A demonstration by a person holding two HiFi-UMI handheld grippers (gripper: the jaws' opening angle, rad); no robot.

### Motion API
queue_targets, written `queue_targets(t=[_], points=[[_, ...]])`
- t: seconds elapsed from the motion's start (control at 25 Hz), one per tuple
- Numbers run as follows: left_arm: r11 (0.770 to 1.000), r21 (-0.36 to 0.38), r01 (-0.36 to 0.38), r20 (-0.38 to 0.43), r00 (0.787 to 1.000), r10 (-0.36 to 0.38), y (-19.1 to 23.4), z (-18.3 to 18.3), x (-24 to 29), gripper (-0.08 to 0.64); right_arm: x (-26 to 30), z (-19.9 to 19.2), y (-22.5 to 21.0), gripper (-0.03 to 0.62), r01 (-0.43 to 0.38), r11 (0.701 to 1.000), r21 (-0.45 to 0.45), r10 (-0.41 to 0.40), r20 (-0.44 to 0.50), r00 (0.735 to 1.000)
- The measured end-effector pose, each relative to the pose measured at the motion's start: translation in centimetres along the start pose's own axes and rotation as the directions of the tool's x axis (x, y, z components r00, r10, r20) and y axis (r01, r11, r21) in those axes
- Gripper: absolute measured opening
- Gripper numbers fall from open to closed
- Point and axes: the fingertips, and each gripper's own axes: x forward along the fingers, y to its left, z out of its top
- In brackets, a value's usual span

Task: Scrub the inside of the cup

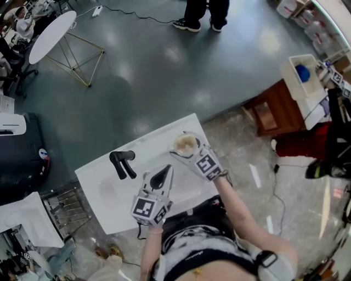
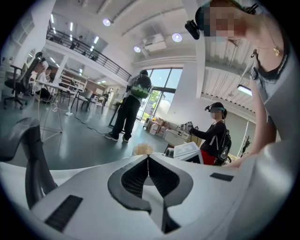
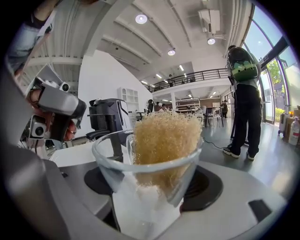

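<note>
A clear glass cup with a tan fibrous scrubber stuffed inside stands at the far right of the white table. My right gripper is shut on it, one jaw on each side of the glass. Seen along those jaws, the cup fills the gap and the scrubber rises above the rim. My left gripper hovers over the table's near middle, just left of the cup, its jaws shut with nothing between them. The scrubber's top shows just beyond the tips.
A black forked handle-like object lies on the table's left part. A person stands on the floor far behind the table. A round white side table is at far left and a wooden cabinet at right.
</note>
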Motion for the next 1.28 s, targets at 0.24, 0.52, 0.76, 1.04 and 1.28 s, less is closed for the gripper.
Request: queue_targets(t=[0.24,0.52,0.76,1.04,1.28], points=[[0.997,0.076,-0.015,0.013,1.000,0.014,0.2,1.8,-1.8,0.009,-2.2,2.8,2.8,0.390,0.006,0.998,-0.056,-0.005,0.023,1.000],[0.991,0.132,-0.002,0.054,0.999,-0.005,-0.7,3.5,-3.7,0.037,-4.5,4.8,6.1,0.393,0.014,0.995,-0.102,-0.012,0.020,1.000],[0.987,0.158,0.006,0.084,0.996,-0.019,-2.1,5.0,-5.2,0.102,-5.8,6.6,8.2,0.393,0.013,0.988,-0.151,-0.007,0.041,0.999],[0.954,0.296,0.050,-0.014,0.999,-0.048,-3.9,5.6,-5.6,0.224,-7.2,6.9,11.6,0.393,-0.034,0.975,-0.218,0.042,0.031,0.999],[0.864,0.481,0.150,-0.238,0.971,-0.036,-4.6,3.6,-5.3,0.238,-7.0,6.9,14.4,0.394,-0.080,0.957,-0.278,0.085,0.007,0.996]])
